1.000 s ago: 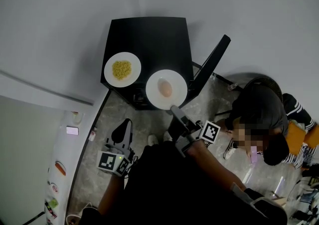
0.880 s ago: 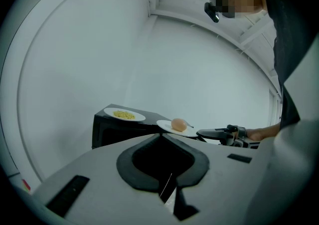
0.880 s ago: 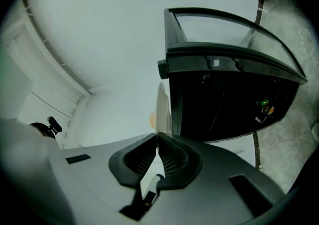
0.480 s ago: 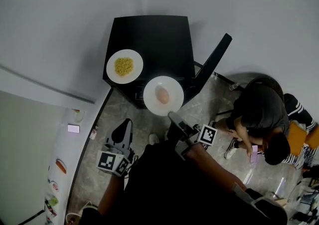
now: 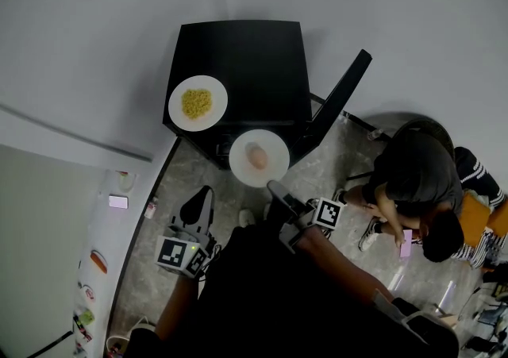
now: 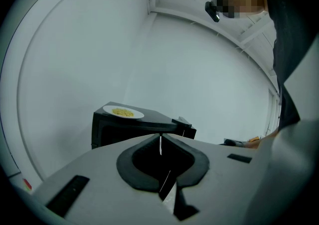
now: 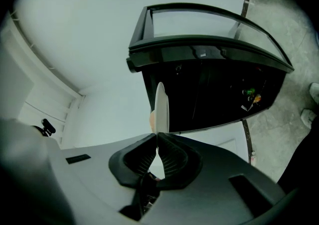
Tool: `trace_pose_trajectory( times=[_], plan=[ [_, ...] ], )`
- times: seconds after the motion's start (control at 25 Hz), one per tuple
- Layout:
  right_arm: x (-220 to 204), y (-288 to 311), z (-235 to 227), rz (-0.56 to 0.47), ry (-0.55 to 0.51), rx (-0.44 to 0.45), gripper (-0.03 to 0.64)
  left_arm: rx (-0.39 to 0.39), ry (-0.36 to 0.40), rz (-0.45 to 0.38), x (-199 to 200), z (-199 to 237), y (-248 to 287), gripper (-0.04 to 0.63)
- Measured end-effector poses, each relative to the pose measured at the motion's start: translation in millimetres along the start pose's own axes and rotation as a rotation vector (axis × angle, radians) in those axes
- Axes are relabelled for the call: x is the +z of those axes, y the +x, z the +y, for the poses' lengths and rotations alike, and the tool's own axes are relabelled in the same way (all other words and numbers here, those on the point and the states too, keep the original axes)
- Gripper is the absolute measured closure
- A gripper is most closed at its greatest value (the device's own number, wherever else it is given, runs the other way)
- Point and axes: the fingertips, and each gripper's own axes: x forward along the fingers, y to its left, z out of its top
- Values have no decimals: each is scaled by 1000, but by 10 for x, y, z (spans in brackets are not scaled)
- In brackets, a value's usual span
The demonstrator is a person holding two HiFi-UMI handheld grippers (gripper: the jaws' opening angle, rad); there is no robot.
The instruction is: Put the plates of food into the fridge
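Observation:
A white plate of yellow food (image 5: 197,102) rests on the front left corner of the black table (image 5: 254,55); the left gripper view shows this plate (image 6: 123,113) ahead on the table (image 6: 129,130). A second white plate with a pinkish piece of food (image 5: 258,157) hangs off the table's front edge. My right gripper (image 5: 275,187) is shut on its near rim. In the right gripper view that plate (image 7: 160,107) stands edge-on out of my right gripper (image 7: 158,138). My left gripper (image 5: 204,193) hangs low at the left, shut and empty (image 6: 160,155).
A white fridge front with magnets (image 5: 97,259) runs along the lower left. A black board (image 5: 337,102) leans against the table's right side. A person (image 5: 413,182) sits crouched on the stone floor (image 5: 159,198) at the right, with clutter (image 5: 484,301) behind them.
My right gripper has drawn the plate of pinkish food lower and back from the table's front edge, toward me. The left gripper has kept still.

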Motion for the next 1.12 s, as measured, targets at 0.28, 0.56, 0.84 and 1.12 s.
trace_pose_trajectory(
  times=[0.28, 0.56, 0.84, 1.12],
  plan=[
    [196, 86, -393, -37, 1, -45, 583, -12, 15, 24, -50, -5, -3, 566],
    [473, 159, -636, -101, 3, -72, 583, -16, 10, 29, -51, 26, 71, 566],
    [631, 244, -796, -139, 22, -102, 583, -17, 12, 33, -47, 90, 107, 566],
    [725, 386, -885, -170, 45, -111, 583, -10, 2, 44, -36, 175, 146, 566]
  ],
)
